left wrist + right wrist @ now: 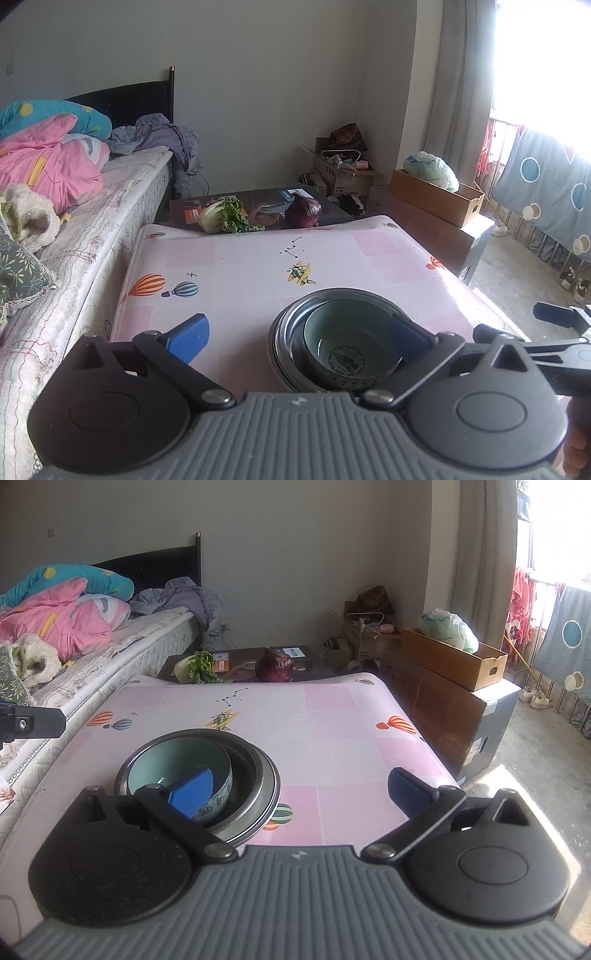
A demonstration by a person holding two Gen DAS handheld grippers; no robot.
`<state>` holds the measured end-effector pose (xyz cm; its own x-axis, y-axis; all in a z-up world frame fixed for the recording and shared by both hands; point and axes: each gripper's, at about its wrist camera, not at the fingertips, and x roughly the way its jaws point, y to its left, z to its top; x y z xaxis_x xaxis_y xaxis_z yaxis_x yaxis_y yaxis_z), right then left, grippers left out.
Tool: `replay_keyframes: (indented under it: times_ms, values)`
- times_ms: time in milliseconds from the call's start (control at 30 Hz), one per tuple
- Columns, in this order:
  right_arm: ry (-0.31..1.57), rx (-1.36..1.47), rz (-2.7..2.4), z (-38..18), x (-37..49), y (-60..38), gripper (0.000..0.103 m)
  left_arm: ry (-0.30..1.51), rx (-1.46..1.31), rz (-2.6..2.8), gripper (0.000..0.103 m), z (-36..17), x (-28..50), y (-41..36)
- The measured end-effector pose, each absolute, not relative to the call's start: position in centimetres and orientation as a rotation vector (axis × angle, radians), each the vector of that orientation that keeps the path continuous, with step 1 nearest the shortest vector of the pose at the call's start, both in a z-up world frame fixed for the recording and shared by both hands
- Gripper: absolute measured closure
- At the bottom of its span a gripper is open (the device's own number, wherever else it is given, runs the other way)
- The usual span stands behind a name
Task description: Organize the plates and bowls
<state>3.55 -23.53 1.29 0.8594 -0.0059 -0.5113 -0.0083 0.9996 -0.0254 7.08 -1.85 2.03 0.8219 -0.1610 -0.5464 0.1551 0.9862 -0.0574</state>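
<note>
Nearest my left camera is the left gripper [295, 336], jaws spread wide with nothing between the pads. Its right finger [408, 334] crosses in front of the stack's right rim; whether it touches I cannot tell. My right gripper [301, 788] is likewise wide open and empty, its left finger [192, 790] lying in front of the bowl's near side.

Beyond them I see the table [332, 731] under a pink balloon-print cloth, with a bed [122, 192] along its left side and a brown box [454, 657] off to the right.

The task's pieces sit together on the table's near part: metal plates [258, 779] nested in a stack, and a pale green bowl [177, 757] standing upright inside the top one, towards its left. From the left gripper the stack lies ahead and right of centre; from the right gripper, ahead and left.

At the table's far end, on a dark board, lie a cabbage [214, 218] and a purple cabbage [275, 664], well apart from the stack.
</note>
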Motion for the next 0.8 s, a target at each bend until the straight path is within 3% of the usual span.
replay_keyframes:
  times_ms: [333,800]
  values:
    - [0.475,-0.089,-0.116,0.7,1.1,-22.4,0.001,0.595,-0.03,-0.109,0.0,1.0,5.8,-2.2]
    - [0.546,-0.08,-0.128,1.1,0.9,-21.7,0.001,0.608,0.052,-0.093,0.0,0.0,5.1,-3.2]
